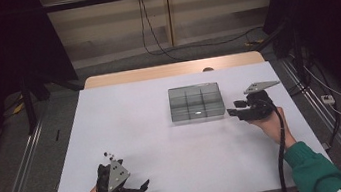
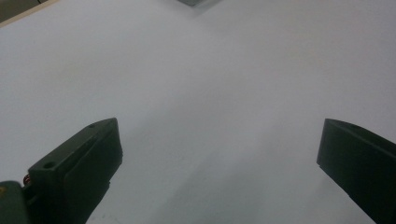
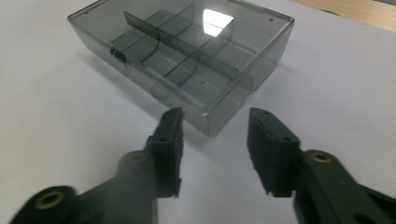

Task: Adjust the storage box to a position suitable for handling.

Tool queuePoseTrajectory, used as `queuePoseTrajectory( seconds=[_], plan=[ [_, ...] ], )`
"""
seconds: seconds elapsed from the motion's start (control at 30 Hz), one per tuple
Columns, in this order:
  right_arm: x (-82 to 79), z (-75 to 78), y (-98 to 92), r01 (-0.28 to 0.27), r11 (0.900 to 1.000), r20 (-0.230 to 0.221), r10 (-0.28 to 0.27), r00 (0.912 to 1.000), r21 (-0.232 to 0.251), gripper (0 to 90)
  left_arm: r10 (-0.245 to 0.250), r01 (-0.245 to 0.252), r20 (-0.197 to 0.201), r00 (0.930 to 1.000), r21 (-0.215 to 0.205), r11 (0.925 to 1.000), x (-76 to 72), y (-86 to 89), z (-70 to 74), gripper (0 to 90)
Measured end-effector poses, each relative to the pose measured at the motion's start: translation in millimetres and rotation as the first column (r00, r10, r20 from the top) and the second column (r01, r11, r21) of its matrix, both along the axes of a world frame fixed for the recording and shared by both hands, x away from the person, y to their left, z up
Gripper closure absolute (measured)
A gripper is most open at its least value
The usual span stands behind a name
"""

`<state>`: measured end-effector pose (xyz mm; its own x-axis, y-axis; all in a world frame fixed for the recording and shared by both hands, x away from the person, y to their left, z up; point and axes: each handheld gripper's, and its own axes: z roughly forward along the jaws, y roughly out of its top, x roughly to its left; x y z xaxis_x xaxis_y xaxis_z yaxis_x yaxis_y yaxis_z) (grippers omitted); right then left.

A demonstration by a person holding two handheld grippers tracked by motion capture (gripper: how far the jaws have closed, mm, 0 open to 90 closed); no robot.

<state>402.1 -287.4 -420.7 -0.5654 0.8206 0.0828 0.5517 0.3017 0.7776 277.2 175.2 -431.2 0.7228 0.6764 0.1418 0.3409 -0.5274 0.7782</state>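
A white table (image 1: 133, 131) stands in a dim, cable-strewn room. The right tool (image 3: 215, 135) hovers part-open and empty at a corner of the smoky compartment box (image 3: 187, 56); the left tool (image 1: 130, 191) idles wide apart near the front edge. No grasp yet, so I'd say the handling is barely begun.

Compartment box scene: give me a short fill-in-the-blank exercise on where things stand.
1. The smoky compartment box rests on the ____ table.
2. The right gripper has nothing between its jaws; its tips point at the box's near ____.
3. The left gripper has its jaws spread ____ above bare table.

Missing words: white; corner; wide
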Motion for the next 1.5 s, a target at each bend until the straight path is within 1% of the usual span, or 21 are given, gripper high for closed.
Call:
queuePoseTrajectory(
  seconds=[0.03, 0.07, 0.1, 0.13, 0.17, 0.23, 0.27, 0.3, 0.33, 0.4, 0.43, 0.47, 0.5, 0.53, 0.63, 0.8, 0.87, 0.97, 1.1, 1.23, 1.5],
  plan=[
    [6.1, -0.8, 0.6, 0.004, 1.0, -0.012, -0.004, 0.9999, -0.001, 67.6, 0.0, 0.0, 0.0, 1.0, -0.002, 1.0, 0.1, -0.1, -0.1, 0.0],
    [6.1, -0.8, 0.6, 0.004, 1.0, -0.012, -0.004, 0.9999, -0.001, 67.6, 0.0, 0.0, 0.0, 1.0, 0.0, 1.0, 0.3, 0.0, -0.1, 0.0],
    [9.4, -1.2, 0.8, 0.003, 1.0, -0.018, -0.003, 0.9998, -0.001, 73.7, 0.0, 0.0, -0.001, 1.0, 0.0, 1.0, 0.4, 0.1, -0.1, 0.0],
    [16.6, -2.0, 1.0, 0.022, 1.0, -0.026, -0.021, 0.9994, 0.009, 84.5, 0.0, 0.0, -0.001, 1.0, 0.0, 1.0, 0.4, 0.1, -0.1, 0.0],
    [16.6, -2.0, 1.0, 0.022, 1.0, -0.026, -0.021, 0.9994, 0.009, 84.5, 0.0, 0.0, -0.001, 1.0, -0.001, 1.0, 0.4, 0.1, -0.1, 0.0],
    [24.0, -3.1, 1.7, 0.047, 0.999, -0.04, -0.046, 0.9982, 0.018, 89.8, -0.001, 0.001, -0.001, 1.0, -0.001, 1.0, 0.4, -0.1, -0.1, 0.0],
    [30.5, -4.2, 3.4, 0.082, 0.996, -0.041, -0.082, 0.9958, 0.017, 90.0, -0.001, 0.001, -0.001, 1.0, -0.001, 1.0, 0.4, -0.2, -0.1, 0.0],
    [33.8, -5.0, 4.1, 0.092, 0.996, -0.048, -0.091, 0.9947, 0.019, 90.0, 0.0, 0.0, -0.002, 1.0, -0.003, 1.0, 0.2, -0.2, -0.2, 0.0],
    [33.8, -5.0, 4.1, 0.092, 0.996, -0.048, -0.091, 0.9947, 0.019, 90.0, -0.001, 0.001, -0.002, 1.0, -0.003, 1.0, 0.1, -0.1, -0.1, 0.0],
    [39.6, -6.4, 6.2, 0.112, 0.994, -0.056, -0.111, 0.9923, 0.013, 90.0, -0.002, 0.002, -0.001, 1.0, -0.002, 1.0, 0.3, 0.2, -0.1, 0.0],
    [44.9, -7.5, 8.9, 0.119, 0.993, -0.067, -0.119, 0.9906, -0.008, 90.0, -0.001, 0.001, -0.002, 1.0, -0.001, 1.0, 0.4, 0.3, 0.0, 0.0],
    [44.9, -7.5, 8.9, 0.119, 0.993, -0.067, -0.119, 0.9906, -0.008, 90.0, 0.0, 0.0, -0.001, 1.0, -0.002, 1.0, 0.3, 0.3, -0.1, 0.0],
    [46.9, -8.0, 10.2, 0.122, 0.992, -0.066, -0.123, 0.9902, -0.021, 90.0, -0.004, 0.004, -0.002, 1.0, 0.002, 1.0, 0.4, 0.8, 0.3, 0.0],
    [49.1, -8.6, 11.2, 0.125, 0.992, -0.072, -0.127, 0.9893, -0.023, 90.0, -0.001, 0.001, -0.003, 1.0, -0.008, 1.0, 0.3, 0.4, -0.1, 0.0],
    [56.0, -11.8, 15.7, 0.139, 0.989, -0.085, -0.142, 0.9862, -0.045, 90.0, -0.003, 0.003, -0.003, 1.0, -0.006, 1.0, 0.6, 0.6, -0.1, 0.0],
    [61.0, -14.6, 18.4, 0.149, 0.987, -0.098, -0.154, 0.9831, -0.054, 90.0, -0.004, 0.004, -0.002, 1.0, -0.006, 1.0, 0.7, 0.6, -0.1, 0.0],
    [62.9, -15.8, 20.0, 0.155, 0.986, -0.102, -0.161, 0.9817, -0.067, 90.0, -0.004, 0.004, -0.003, 1.0, -0.007, 1.0, 0.7, 0.8, -0.1, 0.0],
    [62.9, -17.2, 18.7, 0.148, 0.987, -0.111, -0.154, 0.9817, -0.059, 90.0, -0.007, 0.007, 0.0, 1.0, 0.003, 1.0, 0.5, 2.1, 1.0, 0.0],
    [63.2, -17.9, 20.2, 0.158, 0.985, -0.112, -0.165, 0.98, -0.064, 90.0, -0.007, 0.007, -0.002, 1.0, -0.005, 1.0, 0.7, 0.9, 0.4, 0.0],
    [63.0, -17.9, 21.1, 0.154, 0.986, -0.112, -0.159, 0.9808, -0.059, 90.0, -0.009, 0.009, -0.002, 1.0, -0.003, 1.0, 1.0, 0.6, 0.6, 0.0],
    [64.0, -17.5, 31.1, 0.144, 0.988, -0.102, -0.149, 0.9835, -0.059, 90.0, -0.009, 0.009, -0.003, 1.0, -0.003, 1.0, 0.9, 0.7, 0.7, 0.0]
  ],
)
